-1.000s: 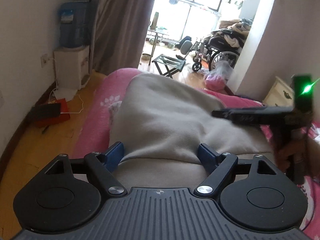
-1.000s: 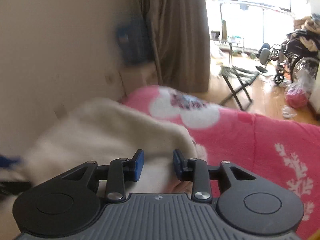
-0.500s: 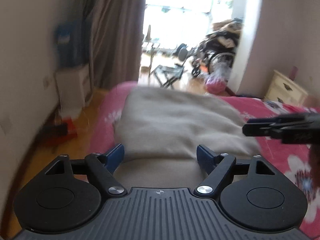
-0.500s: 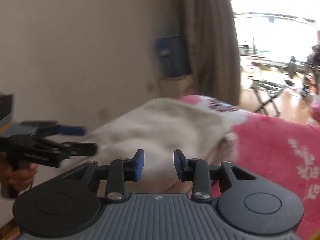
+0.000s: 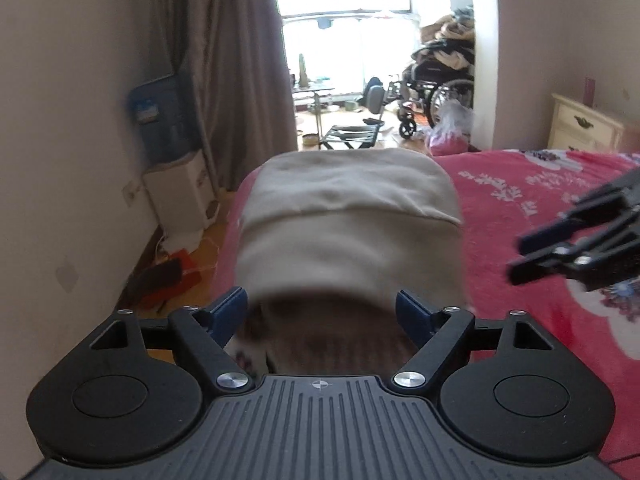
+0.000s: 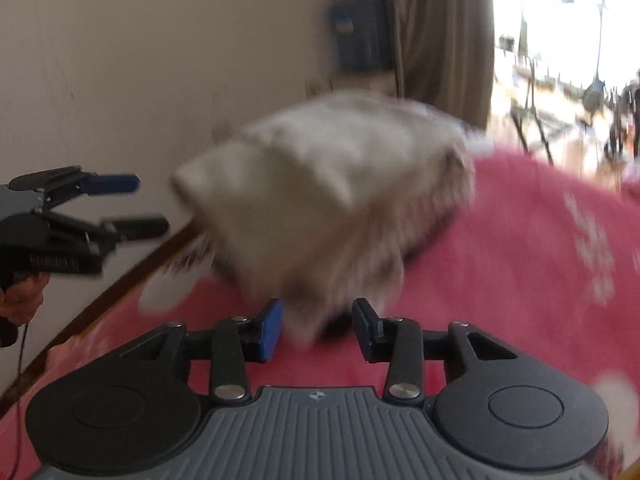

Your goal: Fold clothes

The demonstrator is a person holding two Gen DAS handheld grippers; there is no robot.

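A beige garment (image 5: 348, 220) lies folded in a thick bundle near the left edge of the pink bedspread (image 5: 520, 216). My left gripper (image 5: 322, 314) is wide open just short of the bundle's near edge, with nothing held. In the right wrist view the beige garment (image 6: 320, 184) is blurred, and its near corner hangs just ahead of my right gripper (image 6: 318, 330), which is open. From the side, the right gripper (image 5: 536, 252) shows both fingers apart and empty over the bedspread. The left gripper (image 6: 148, 204) appears open at the left, held by a hand (image 6: 24, 300).
A wall runs close along the bed's left side. By it stand a water dispenser (image 5: 160, 120) on a white cabinet (image 5: 180, 192) and a red item (image 5: 168, 280) on the floor. A curtain (image 5: 232, 60), folding stool (image 5: 348, 136), wheelchair (image 5: 440, 96) and nightstand (image 5: 580, 128) lie beyond.
Both grippers have drawn back from the garment, which now sits as a compact bundle ahead of them. The right gripper has swung out over the pink bedspread. The left fingers stayed wide open.
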